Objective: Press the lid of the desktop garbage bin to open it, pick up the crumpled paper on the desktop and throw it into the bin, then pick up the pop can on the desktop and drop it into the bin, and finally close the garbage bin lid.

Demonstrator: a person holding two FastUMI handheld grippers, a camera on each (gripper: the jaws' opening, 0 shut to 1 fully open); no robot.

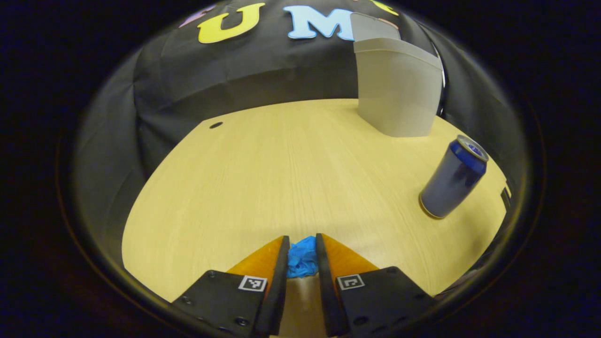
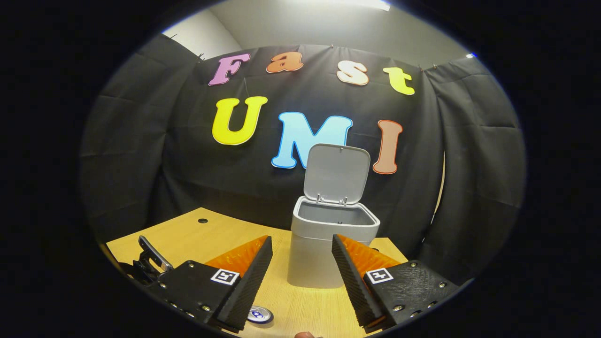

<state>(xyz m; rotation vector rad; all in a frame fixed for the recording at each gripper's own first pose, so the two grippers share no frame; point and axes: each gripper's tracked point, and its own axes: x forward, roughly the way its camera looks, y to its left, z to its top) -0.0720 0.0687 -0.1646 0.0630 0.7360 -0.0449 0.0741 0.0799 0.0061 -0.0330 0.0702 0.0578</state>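
A blue crumpled paper [image 1: 303, 259] sits between the fingers of my left gripper [image 1: 302, 237], which is shut on it low over the wooden table [image 1: 281, 164]. The grey bin [image 1: 396, 91] stands at the table's far right with its lid [image 1: 371, 27] raised. Nearer, on the right, a blue pop can [image 1: 453, 177] stands upright. In the right gripper view the bin [image 2: 312, 263] is straight ahead, its lid [image 2: 336, 173] upright and its inside showing nothing. My right gripper [image 2: 301, 246] is open and empty, hovering above the can's top [image 2: 259, 314].
Black cloth walls close the table's back and sides. A small round hole [image 1: 216, 125] marks the far left of the tabletop. Part of the left gripper's body [image 2: 151, 258] shows at the table's left edge.
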